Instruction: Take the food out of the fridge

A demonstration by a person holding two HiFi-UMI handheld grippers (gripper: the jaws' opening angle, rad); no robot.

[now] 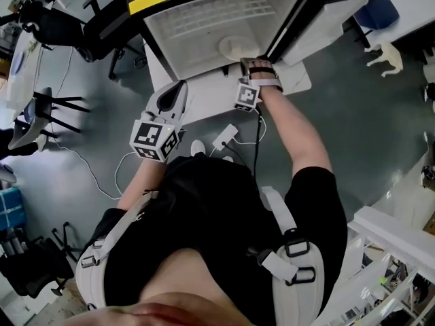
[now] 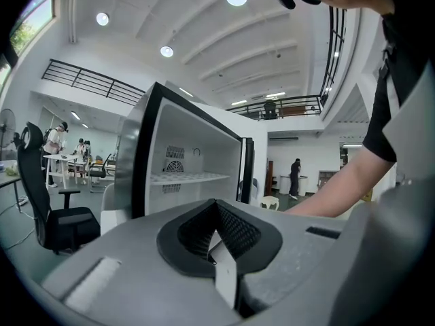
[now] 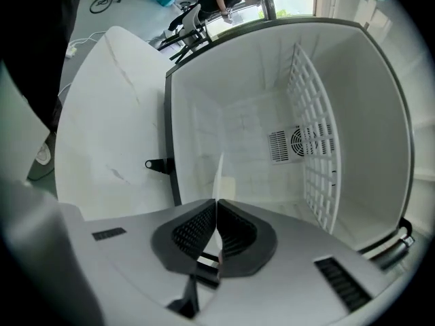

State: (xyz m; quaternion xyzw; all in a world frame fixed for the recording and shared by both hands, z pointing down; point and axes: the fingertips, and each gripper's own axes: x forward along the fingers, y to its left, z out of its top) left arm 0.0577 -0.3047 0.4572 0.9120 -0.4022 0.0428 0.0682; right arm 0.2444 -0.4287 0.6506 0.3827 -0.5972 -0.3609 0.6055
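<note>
The small white fridge (image 1: 204,26) stands open, with its door (image 1: 325,20) swung to the right. A pale round flat piece of food (image 1: 236,46) lies at the fridge's mouth. My right gripper (image 1: 249,64) reaches to its edge. In the right gripper view the gripper (image 3: 217,202) is shut on a thin white sliver (image 3: 219,172) seen edge-on, with the fridge's inner wall (image 3: 231,114) and wire shelf (image 3: 312,134) behind. My left gripper (image 1: 181,85) hangs outside the fridge at the left. It is shut (image 2: 217,204), nothing shows beyond its tips, and the fridge (image 2: 183,161) lies ahead of it.
A power strip (image 1: 225,137) and cables lie on the grey floor by the person's feet. Black office chairs (image 1: 102,26) stand at the left. A small pale dog figure (image 1: 386,56) is at the right and a white rack (image 1: 394,243) at the lower right. People stand far off (image 2: 296,175).
</note>
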